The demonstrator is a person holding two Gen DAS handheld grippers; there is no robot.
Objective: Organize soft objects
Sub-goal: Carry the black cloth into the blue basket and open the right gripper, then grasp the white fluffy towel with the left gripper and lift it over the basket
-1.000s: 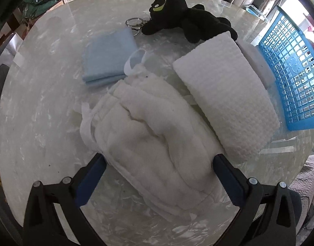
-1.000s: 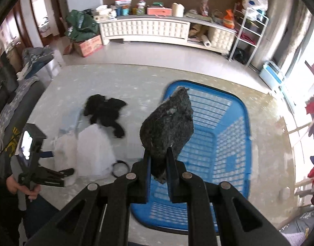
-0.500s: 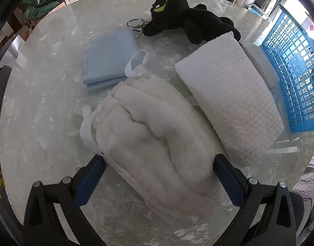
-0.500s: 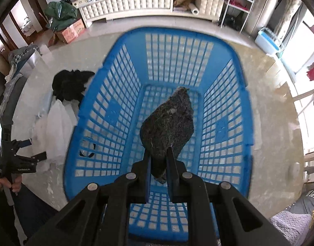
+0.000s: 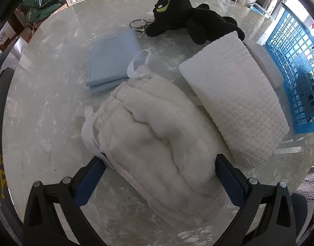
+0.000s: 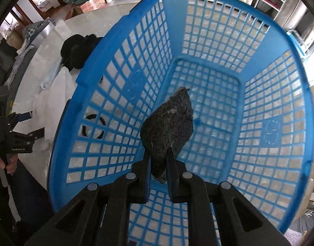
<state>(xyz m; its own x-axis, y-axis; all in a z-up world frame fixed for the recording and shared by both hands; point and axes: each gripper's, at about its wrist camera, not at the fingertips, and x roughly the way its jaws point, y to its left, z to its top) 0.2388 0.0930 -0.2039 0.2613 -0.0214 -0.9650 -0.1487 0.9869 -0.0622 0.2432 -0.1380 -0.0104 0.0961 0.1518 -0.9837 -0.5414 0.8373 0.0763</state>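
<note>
Table (image 5: pixel 44 106): pale marbled top, its rim cut off at 6 and 9 o'clock in the left wrist view. Yellow lettering at 8 o'clock beyond the rim was too cropped to read.

Basket (image 6: pixel 214 30): blue lattice plastic, filling the right wrist view; an embossed emblem on its 3 o'clock wall was not legible. In the left wrist view only one wall showed, at 3 o'clock.

Fleece (image 5: pixel 157 143): white folded bundle at centre, between the wide-open jaws of the left gripper (image 5: pixel 160 172); whether the pads touched it could not be told.

Towel (image 5: pixel 235 106): white waffle fold at 2 o'clock, just beside the fleece.

Plush (image 5: pixel 187 18): black toy at 12 o'clock, its rear partly hidden behind the towel.

Cloth (image 5: pixel 111 61): pale blue, folded, at 11 o'clock.

Pad (image 6: pixel 168 127): dark grey fuzzy piece, clamped by the nearly closed right gripper (image 6: pixel 159 160) over the basket floor; its lower end was hidden between the fingers.

Rings (image 5: pixel 139 23): metal, at 12 o'clock, partly behind the plush.
</note>
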